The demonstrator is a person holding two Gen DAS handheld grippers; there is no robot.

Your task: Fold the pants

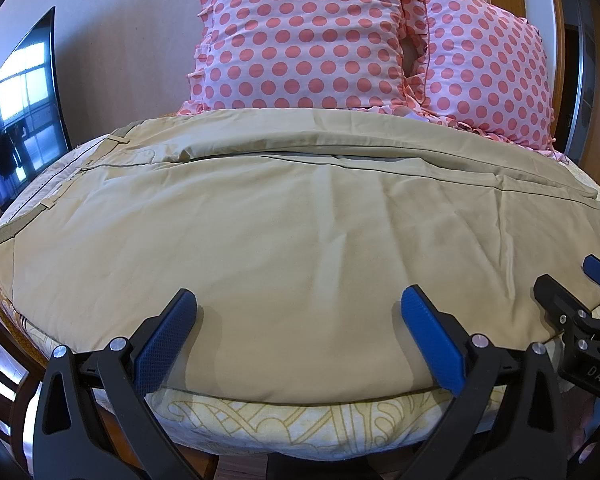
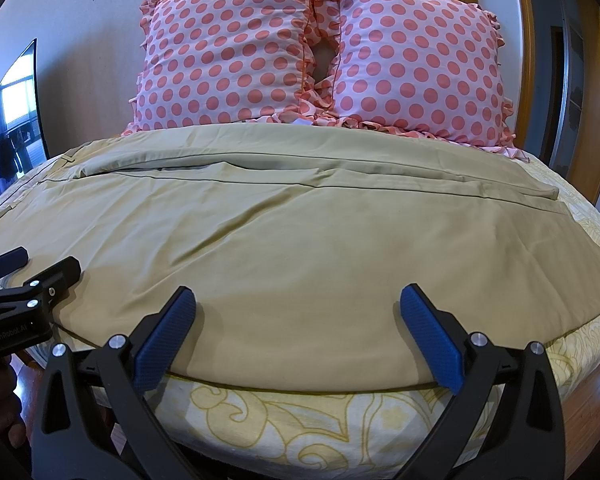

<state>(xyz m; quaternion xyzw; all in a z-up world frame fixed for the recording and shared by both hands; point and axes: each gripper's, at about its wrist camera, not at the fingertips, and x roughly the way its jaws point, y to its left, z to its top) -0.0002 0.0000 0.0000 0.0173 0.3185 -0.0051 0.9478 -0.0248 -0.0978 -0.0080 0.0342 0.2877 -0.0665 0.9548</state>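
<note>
Khaki pants (image 1: 284, 232) lie flat across the bed (image 1: 292, 416), waistband to your left, near edge under both tools. Left gripper (image 1: 298, 312) and right gripper (image 2: 298, 312): jaws spread, pinching nothing. Risk: thin, smooth cotton; pinch too deep and you catch the patterned sheet, too shallow and only the top layer lifts. Polka-dot pillows (image 2: 236, 52) crowd the far side.

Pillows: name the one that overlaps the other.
The left polka-dot pillow: its frilled edge lies in front of the right pillow.
</note>
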